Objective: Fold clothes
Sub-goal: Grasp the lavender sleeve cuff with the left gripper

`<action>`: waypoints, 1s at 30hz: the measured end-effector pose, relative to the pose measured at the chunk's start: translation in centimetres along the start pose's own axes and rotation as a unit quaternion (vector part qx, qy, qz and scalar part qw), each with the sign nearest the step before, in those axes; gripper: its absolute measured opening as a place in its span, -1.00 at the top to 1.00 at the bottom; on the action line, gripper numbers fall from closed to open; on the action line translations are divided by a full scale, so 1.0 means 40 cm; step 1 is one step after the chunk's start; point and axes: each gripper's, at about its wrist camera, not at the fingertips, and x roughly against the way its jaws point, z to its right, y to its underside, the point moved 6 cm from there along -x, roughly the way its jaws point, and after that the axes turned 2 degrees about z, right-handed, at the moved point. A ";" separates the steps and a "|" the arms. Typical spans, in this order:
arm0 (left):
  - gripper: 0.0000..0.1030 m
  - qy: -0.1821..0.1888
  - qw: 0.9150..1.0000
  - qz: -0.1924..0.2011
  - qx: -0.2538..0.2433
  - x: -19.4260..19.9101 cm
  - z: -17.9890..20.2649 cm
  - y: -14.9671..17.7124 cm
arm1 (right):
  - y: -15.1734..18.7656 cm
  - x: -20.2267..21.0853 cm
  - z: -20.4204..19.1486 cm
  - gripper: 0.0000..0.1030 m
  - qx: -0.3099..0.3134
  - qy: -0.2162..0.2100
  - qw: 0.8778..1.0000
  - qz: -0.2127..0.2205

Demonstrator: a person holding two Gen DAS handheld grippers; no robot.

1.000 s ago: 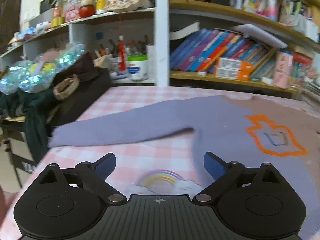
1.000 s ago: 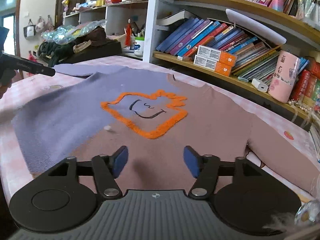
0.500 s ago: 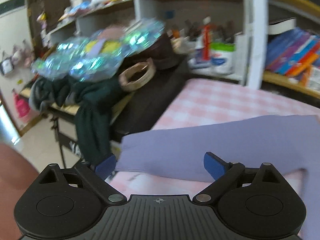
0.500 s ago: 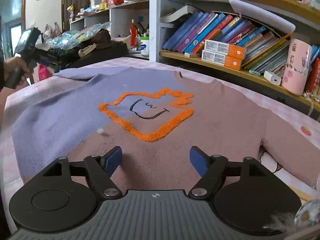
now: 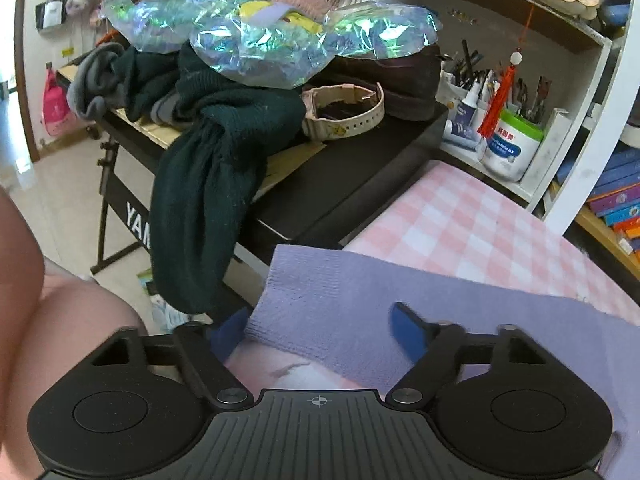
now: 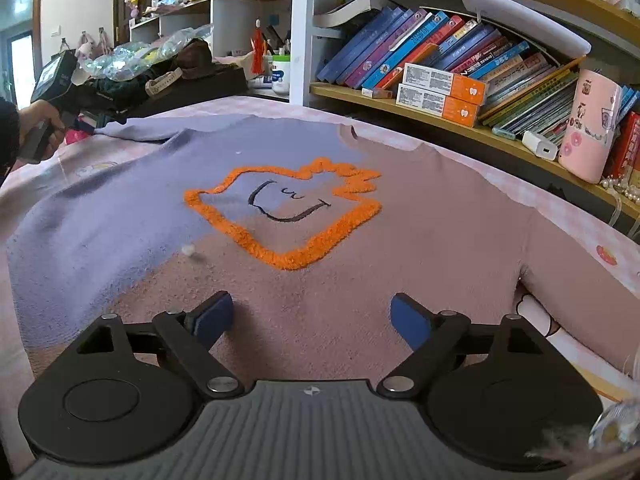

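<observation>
A sweater (image 6: 420, 220), half lavender and half mauve with an orange-outlined patch (image 6: 288, 256), lies flat on the pink checked table (image 5: 460, 216). Its lavender left sleeve (image 5: 360, 288) stretches to the table's left end. My left gripper (image 5: 320, 332) is at the cuff, and its jaws are closing with the cuff's corner between them; the left finger (image 5: 230, 332) sits partly behind the fabric edge. In the right wrist view a hand holds that left gripper (image 6: 90, 125) at the far left. My right gripper (image 6: 310, 320) hovers over the mauve hem, its jaws opening, nothing between them.
A black keyboard on a stand (image 5: 340, 184) stands just past the table's left end, piled with dark green clothes (image 5: 208, 184), shiny wrap (image 5: 256, 40) and a watch (image 5: 344, 110). Bookshelves (image 6: 440, 64) run along the back. A person's leg (image 5: 60, 320) is at lower left.
My left gripper has swept left along the sleeve to the cuff, rolled, and its jaws have narrowed. The right gripper stayed in place and its jaws have widened.
</observation>
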 end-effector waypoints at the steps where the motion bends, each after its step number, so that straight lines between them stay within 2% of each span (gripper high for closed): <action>1: -0.15 -0.003 1.000 0.004 0.001 0.001 0.001 -0.001 | 0.000 0.000 -0.001 -0.66 0.002 0.001 1.000 0.001; 2: 0.06 -0.004 1.000 0.010 0.004 0.006 0.000 -0.002 | 0.000 0.000 -0.002 -0.66 0.003 0.002 1.000 0.001; 3: 0.10 0.000 1.000 0.018 0.008 0.014 0.003 -0.004 | 0.000 0.000 -0.003 -0.66 0.004 0.003 1.000 0.001; 8: 0.11 0.039 0.998 0.050 0.025 0.056 0.036 -0.014 | -0.002 0.000 0.001 -0.67 0.003 0.002 1.000 0.001; 11: 0.07 0.066 0.996 0.037 0.039 0.048 0.053 -0.009 | -0.002 0.000 0.000 -0.67 0.005 0.003 1.000 0.002; 15: 0.07 0.084 0.994 0.016 0.069 0.024 0.061 0.010 | -0.003 0.001 -0.004 -0.67 0.008 0.007 1.000 0.003; 19: 0.01 0.085 0.994 0.016 0.066 0.018 0.075 0.018 | -0.003 0.001 -0.007 -0.67 0.013 0.010 1.000 0.004; 22: 0.03 0.059 0.996 0.029 0.068 0.018 0.062 0.011 | -0.004 0.001 -0.006 -0.67 0.012 0.009 1.000 0.004; 24: 0.13 0.041 0.995 0.039 0.084 0.012 0.044 0.008 | -0.003 0.001 -0.006 -0.67 0.011 0.009 1.000 0.003; 27: 0.55 0.031 0.994 0.044 0.092 0.002 0.031 0.005 | -0.003 0.002 -0.011 -0.69 0.018 0.015 1.000 0.005; 28: 0.78 0.030 0.994 0.040 0.094 -0.002 0.027 0.005 | -0.003 0.004 -0.013 -0.69 0.021 0.019 1.000 0.006; 30: 0.88 0.034 0.994 0.035 0.101 -0.003 0.021 0.005 | 0.002 0.014 -0.013 -0.69 0.014 0.028 0.999 0.007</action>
